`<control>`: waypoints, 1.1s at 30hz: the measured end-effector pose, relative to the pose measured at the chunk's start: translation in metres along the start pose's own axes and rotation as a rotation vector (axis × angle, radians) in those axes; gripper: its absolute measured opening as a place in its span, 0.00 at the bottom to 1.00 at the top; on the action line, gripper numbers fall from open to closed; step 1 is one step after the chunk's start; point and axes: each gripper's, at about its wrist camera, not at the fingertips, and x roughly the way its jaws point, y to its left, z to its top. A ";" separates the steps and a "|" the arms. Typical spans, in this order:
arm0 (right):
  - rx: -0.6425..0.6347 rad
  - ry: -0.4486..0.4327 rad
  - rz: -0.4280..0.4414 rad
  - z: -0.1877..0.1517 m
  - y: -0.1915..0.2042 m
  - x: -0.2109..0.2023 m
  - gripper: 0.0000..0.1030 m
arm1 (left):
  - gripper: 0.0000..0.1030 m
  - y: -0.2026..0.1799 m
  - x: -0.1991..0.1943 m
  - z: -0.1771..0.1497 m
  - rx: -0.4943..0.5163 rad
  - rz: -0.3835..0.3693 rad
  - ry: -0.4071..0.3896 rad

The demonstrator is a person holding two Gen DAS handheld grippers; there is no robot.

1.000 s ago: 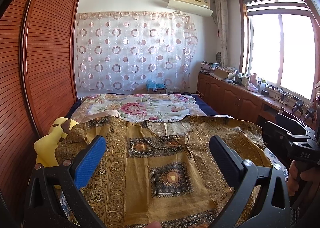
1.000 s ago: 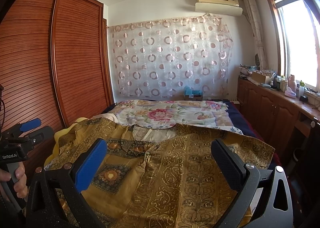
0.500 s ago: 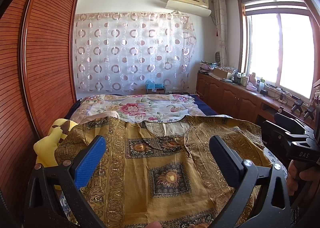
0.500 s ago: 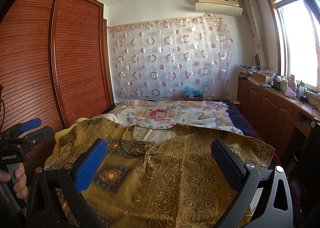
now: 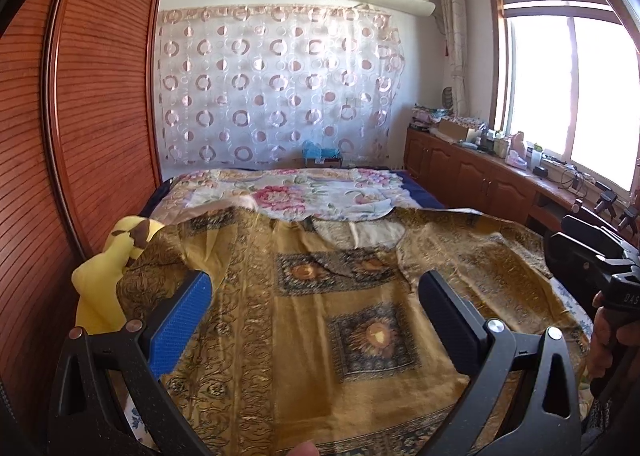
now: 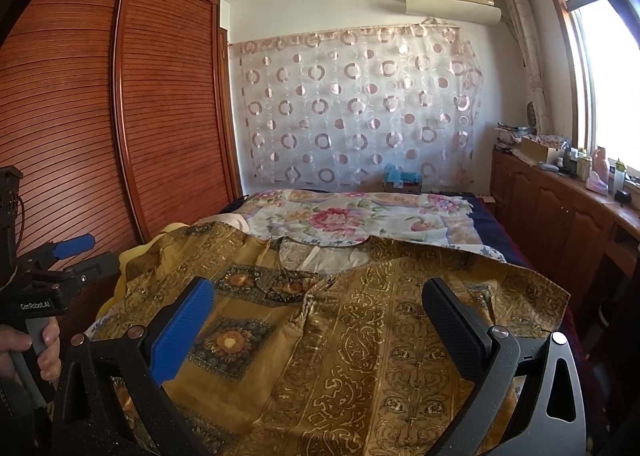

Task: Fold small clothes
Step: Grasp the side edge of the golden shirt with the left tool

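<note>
Shirt (image 5: 320,316): one gold, brown-patterned top with dark sunflower squares, spread flat on the bed (image 5: 280,192), neckline at the far side, its left edge draped over one yellow plush (image 5: 100,280). I see two grippers, left gripper (image 5: 316,320) and right gripper (image 6: 316,320), both spread wide above it, gripping nothing.

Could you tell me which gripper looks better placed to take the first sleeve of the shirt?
Probably the left gripper: the shirt has its rumpled sleeve just beside its blue finger. The right gripper, open too, hovers mid-shirt.
</note>
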 end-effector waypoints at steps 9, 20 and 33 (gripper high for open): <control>-0.036 0.106 0.092 -0.005 0.001 0.046 0.99 | 1.00 0.056 0.019 -0.018 -0.019 0.067 0.077; -0.067 0.237 0.143 -0.010 0.004 0.077 0.92 | 1.00 0.126 0.044 -0.039 -0.111 0.083 0.171; -0.087 0.301 0.112 -0.017 0.003 0.081 0.89 | 0.78 0.176 0.082 -0.065 -0.173 0.085 0.344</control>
